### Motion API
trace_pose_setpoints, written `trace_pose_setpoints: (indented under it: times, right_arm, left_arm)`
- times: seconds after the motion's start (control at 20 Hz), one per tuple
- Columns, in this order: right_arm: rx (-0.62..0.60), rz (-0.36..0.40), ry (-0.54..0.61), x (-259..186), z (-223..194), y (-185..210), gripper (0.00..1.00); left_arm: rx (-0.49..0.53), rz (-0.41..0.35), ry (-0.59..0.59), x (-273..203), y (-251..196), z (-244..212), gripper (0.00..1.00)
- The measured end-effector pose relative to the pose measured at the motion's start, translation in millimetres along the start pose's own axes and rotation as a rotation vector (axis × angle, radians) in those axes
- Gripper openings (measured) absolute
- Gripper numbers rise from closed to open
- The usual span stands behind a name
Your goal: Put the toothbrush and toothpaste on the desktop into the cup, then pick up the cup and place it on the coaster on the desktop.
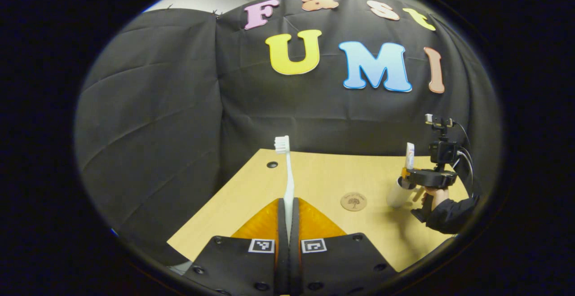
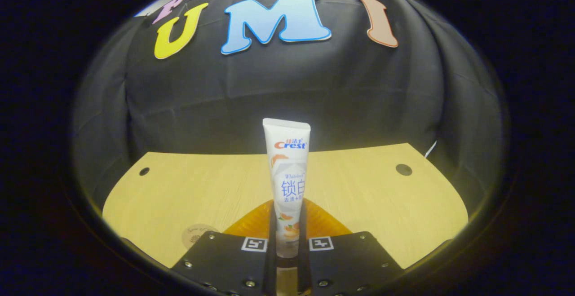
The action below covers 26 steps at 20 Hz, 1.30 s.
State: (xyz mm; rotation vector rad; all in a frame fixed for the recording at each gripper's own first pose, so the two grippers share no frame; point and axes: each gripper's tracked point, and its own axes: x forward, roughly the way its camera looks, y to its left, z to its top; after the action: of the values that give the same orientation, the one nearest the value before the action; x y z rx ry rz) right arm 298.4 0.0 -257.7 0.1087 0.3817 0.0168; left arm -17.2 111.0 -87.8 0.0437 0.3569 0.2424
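Above the desk (image 1: pixel 323 183), left gripper (image 1: pixel 288 206) fingers pinch the upright toothbrush (image 1: pixel 287 174). Right gripper (image 2: pixel 287 224) fingers clamp the upright toothpaste (image 2: pixel 287 165) over the cup (image 1: pixel 397 193), beside the coaster (image 1: pixel 353 201).

The desktop (image 2: pixel 359 188) looks like pale wood with a fine grain and a smooth matt finish, and the round coaster (image 1: pixel 353 201) on it seems to be wood or cork. The toothbrush (image 1: pixel 287 174) is smooth white plastic with soft bristles; the toothpaste (image 2: pixel 287 174) is a glossy plastic tube. The far wall (image 2: pixel 278 89) is matt, creased cloth.
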Motion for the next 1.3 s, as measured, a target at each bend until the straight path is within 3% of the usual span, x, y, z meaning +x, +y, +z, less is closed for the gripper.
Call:
trace_pose_setpoints:
  times: [0.3, 0.55, 0.6, 0.95, 1.25, 1.3]
  right_arm:
    - [0.019, -0.003, -0.01, -1, -1, -2, 0.24]
    - [0.015, 0.005, -0.02, -6, 3, -2, 0.35]
    - [0.01, 0.01, -0.026, -11, 4, -1, 0.42]
    - [0.027, 0.008, -0.151, -41, 52, -14, 0.42]
    - [0.097, -0.076, -0.31, -89, 117, -70, 0.42]
    - [0.102, -0.095, -0.328, -99, 123, -82, 0.39]
  left_arm:
    - [-0.001, -0.005, 0.014, 2, 0, -4, 0.07]
    - [-0.019, -0.006, 0.025, 5, 0, -6, 0.08]
    - [-0.02, -0.007, 0.025, 4, 0, -7, 0.08]
    - [0.0, -0.05, 0.001, 5, -17, 0, 0.07]
    - [0.035, -0.157, -0.047, 11, -56, 15, 0.07]
    - [0.039, -0.176, -0.055, 14, -64, 17, 0.07]
